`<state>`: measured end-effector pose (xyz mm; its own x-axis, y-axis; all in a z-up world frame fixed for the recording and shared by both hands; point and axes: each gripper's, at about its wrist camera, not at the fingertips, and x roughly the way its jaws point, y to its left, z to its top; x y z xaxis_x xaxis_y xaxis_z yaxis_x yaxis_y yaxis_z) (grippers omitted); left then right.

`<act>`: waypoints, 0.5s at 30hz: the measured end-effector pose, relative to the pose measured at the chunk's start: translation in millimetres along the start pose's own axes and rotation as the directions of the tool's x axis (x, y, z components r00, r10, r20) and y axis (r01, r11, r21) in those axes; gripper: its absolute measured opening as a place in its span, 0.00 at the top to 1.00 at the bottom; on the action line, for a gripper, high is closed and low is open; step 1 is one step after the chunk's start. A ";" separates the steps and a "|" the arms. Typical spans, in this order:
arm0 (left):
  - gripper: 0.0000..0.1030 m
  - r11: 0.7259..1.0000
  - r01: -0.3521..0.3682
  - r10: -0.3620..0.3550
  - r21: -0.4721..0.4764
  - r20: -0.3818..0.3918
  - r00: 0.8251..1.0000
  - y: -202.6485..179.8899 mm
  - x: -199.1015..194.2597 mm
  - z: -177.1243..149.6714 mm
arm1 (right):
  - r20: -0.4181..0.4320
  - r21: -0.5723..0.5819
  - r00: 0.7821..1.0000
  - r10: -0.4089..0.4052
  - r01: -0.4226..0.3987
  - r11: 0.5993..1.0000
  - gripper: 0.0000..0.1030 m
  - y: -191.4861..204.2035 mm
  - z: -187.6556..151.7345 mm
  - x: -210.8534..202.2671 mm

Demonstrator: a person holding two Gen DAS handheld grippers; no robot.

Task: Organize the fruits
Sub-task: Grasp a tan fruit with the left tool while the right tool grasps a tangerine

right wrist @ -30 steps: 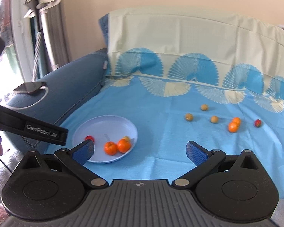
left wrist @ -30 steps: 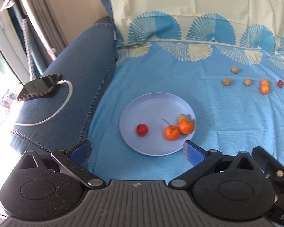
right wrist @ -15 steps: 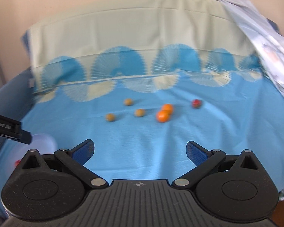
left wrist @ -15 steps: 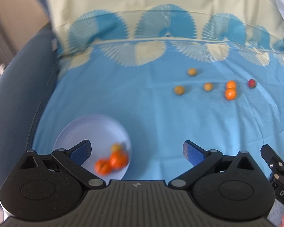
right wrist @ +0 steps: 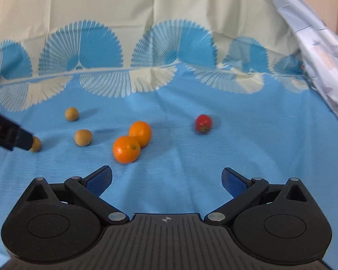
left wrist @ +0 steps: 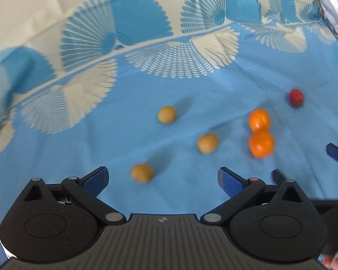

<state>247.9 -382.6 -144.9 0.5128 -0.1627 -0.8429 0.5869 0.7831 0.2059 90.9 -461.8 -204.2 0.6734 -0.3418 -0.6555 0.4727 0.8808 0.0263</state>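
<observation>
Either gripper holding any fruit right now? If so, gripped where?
Nothing is held. The left gripper and the right gripper are both open with only the blue cloth between their fingers. All the fruit lies loose on the cloth.

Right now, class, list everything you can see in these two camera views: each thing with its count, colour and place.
oranges: two, orange, touching each other mid-cloth.
tan fruits: three, yellowish brown, spread apart left of the oranges.
red fruit: one, red, alone right of the oranges.
cloth: one, blue with white fan pattern, under all the fruit.
pale sheet: one, light blue-white, crumpled at right edge.
left claw: one, black with blue pads, open, nearest the closest tan fruit.
right claw: one, black with blue pads, open, just short of the oranges.
</observation>
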 end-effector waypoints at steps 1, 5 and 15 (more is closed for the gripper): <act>0.00 1.000 0.004 -0.004 0.005 -0.008 1.000 -1.7 11.9 5.5 | 0.001 -0.009 1.000 0.019 -0.019 1.000 0.01 1.7 2.1 9.5; 0.00 0.999 0.017 -0.015 0.039 -0.036 0.999 -9.0 50.0 20.7 | 0.000 -0.035 0.998 0.069 -0.069 0.997 0.01 7.9 5.3 39.3; 0.31 0.992 0.124 -0.123 0.020 -0.027 0.992 -13.8 66.8 23.4 | 0.009 -0.045 0.997 0.078 -0.078 0.996 0.07 11.1 0.3 52.1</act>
<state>288.8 -418.4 -192.4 0.4194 -0.2418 -0.8750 0.6582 0.7448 0.1096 131.4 -469.9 -237.9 0.7133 -0.2746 -0.6448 0.3927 0.9186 0.0433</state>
